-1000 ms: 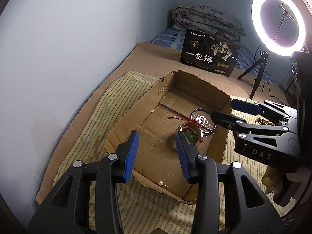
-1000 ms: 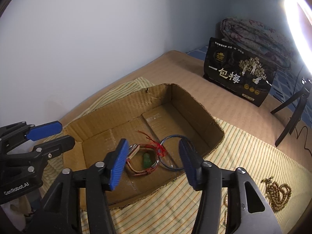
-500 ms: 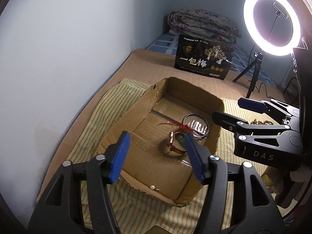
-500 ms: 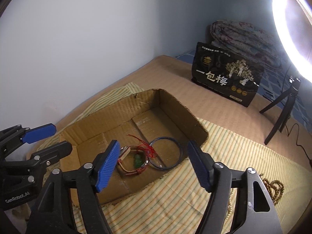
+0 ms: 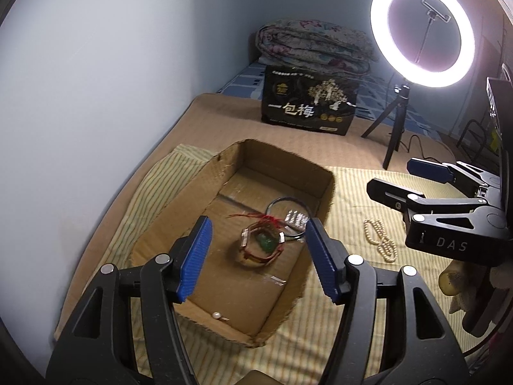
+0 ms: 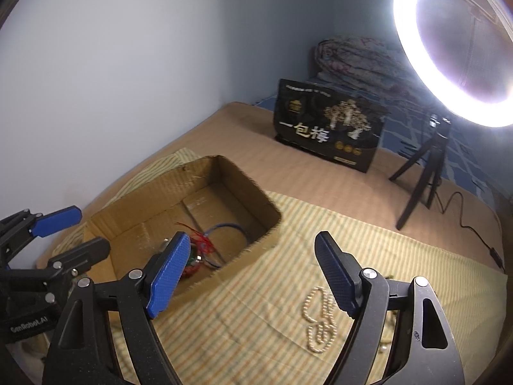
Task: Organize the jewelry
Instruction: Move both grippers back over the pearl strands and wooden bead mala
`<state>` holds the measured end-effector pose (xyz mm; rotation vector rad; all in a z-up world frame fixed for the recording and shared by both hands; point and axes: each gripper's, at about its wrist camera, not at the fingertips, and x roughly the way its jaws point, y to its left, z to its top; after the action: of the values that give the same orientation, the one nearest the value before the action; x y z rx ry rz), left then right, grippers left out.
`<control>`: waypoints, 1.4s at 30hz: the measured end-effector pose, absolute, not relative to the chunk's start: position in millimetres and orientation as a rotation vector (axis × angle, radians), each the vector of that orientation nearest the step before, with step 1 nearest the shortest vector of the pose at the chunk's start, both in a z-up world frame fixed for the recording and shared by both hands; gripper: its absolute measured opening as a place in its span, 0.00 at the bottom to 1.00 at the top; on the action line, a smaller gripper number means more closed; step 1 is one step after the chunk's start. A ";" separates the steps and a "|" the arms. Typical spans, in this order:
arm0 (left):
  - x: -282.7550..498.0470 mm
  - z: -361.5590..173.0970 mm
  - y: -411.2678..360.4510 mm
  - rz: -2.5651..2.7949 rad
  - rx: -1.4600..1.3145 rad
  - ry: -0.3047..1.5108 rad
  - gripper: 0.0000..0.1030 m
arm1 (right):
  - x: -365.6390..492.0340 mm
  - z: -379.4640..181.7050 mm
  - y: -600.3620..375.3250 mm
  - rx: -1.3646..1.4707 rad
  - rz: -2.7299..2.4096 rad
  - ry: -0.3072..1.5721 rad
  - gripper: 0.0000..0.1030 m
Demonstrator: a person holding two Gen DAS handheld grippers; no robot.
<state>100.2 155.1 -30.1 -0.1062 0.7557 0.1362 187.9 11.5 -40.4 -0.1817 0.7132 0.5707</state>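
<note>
An open cardboard box (image 5: 323,189) lies on a striped cloth (image 5: 356,192). Inside it are a bracelet with a green stone and red thread (image 5: 261,245), a thin ring bangle (image 5: 288,215) and a loose pearl (image 5: 216,315). A pearl necklace (image 5: 381,240) lies on the cloth right of the box; it also shows in the right wrist view (image 6: 319,317). My left gripper (image 5: 256,256) is open and empty above the box's near end. My right gripper (image 6: 250,272) is open and empty above the cloth, left of the necklace.
A black printed bag (image 5: 307,106) stands behind the box. A lit ring light on a tripod (image 5: 420,25) stands at the back right, its cable (image 6: 474,224) trailing on the bed. A folded quilt (image 5: 314,45) lies by the wall. The wall runs along the left.
Both grippers have pulled back and up from the box and opened wider. The right gripper has swung right, over the cloth; the pearl necklace is now in view.
</note>
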 end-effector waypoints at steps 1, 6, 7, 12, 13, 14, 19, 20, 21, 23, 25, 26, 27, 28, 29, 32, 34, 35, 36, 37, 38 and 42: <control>101.8 -28.6 150.5 0.129 -0.105 0.752 0.61 | 188.0 -40.1 7.5 -0.182 0.565 0.713 0.77; 110.9 -25.5 131.9 0.093 -0.101 0.745 0.61 | 191.2 -37.7 -22.1 -0.171 0.521 0.714 0.77; 113.1 -25.4 127.7 0.084 -0.100 0.746 0.61 | 190.9 -37.5 -27.2 -0.168 0.513 0.713 0.77; 123.5 -27.2 106.9 0.045 -0.099 0.756 0.61 | 196.8 -37.4 -60.7 -0.142 0.456 0.716 0.78; 125.3 -28.1 102.9 0.034 -0.103 0.759 0.61 | 198.1 -37.7 -67.6 -0.135 0.445 0.719 0.78; 127.5 -29.6 99.0 0.024 -0.106 0.765 0.61 | 199.5 -38.1 -73.9 -0.126 0.436 0.722 0.77; 139.5 -39.0 77.6 -0.011 -0.108 0.800 0.61 | 206.7 -43.0 -106.8 -0.088 0.390 0.741 0.78; 141.7 -41.0 73.3 -0.017 -0.104 0.807 0.61 | 208.5 -44.4 -113.3 -0.084 0.380 0.744 0.77; 144.0 -43.4 68.3 -0.024 -0.099 0.814 0.61 | 210.3 -45.8 -119.6 -0.078 0.370 0.749 0.78; 148.6 -47.3 61.1 -0.036 -0.094 0.824 0.61 | 214.9 -50.6 -131.8 -0.064 0.356 0.767 0.78; 152.9 -52.3 55.4 -0.045 -0.095 0.838 0.61 | 220.3 -58.0 -143.9 -0.041 0.342 0.794 0.78; 155.7 -55.4 52.8 -0.050 -0.102 0.848 0.61 | 221.5 -61.4 -150.5 -0.031 0.337 0.807 0.77; 157.8 -57.9 50.9 -0.055 -0.108 0.858 0.61 | 224.1 -65.0 -155.2 -0.021 0.332 0.820 0.77; 160.8 -61.0 48.9 -0.060 -0.117 0.870 0.61 | 225.8 -68.9 -160.3 -0.013 0.327 0.834 0.77; 162.8 -63.2 47.4 -0.063 -0.125 0.878 0.61 | 226.8 -71.9 -163.6 -0.009 0.326 0.846 0.78; 168.7 -69.3 41.8 -0.072 -0.143 0.899 0.61 | 229.9 -82.1 -171.8 -0.007 0.325 0.879 0.78; 173.5 -73.9 37.3 -0.077 -0.151 0.913 0.61 | 231.9 -88.8 -178.2 -0.007 0.311 0.893 0.77; 175.5 -76.3 34.7 -0.081 -0.155 0.921 0.61 | 233.5 -91.6 -181.3 -0.002 0.308 0.902 0.77; 177.2 -78.4 32.3 -0.085 -0.157 0.928 0.61 | 235.6 -94.9 -184.6 0.006 0.303 0.913 0.77; 179.3 -81.4 29.5 -0.089 -0.160 0.939 0.61 | 238.5 -98.4 -188.1 0.018 0.294 0.925 0.77; 180.7 -83.2 27.0 -0.092 -0.161 0.945 0.61 | 241.7 -101.3 -191.1 0.031 0.286 0.937 0.77; 190.1 -93.2 17.6 -0.103 -0.182 0.978 0.61 | 257.1 -112.4 -199.7 0.084 0.263 0.973 0.77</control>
<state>190.1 17.6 -93.2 -0.1825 0.9780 -0.1032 257.1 -199.7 -112.4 0.0835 0.9735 0.2628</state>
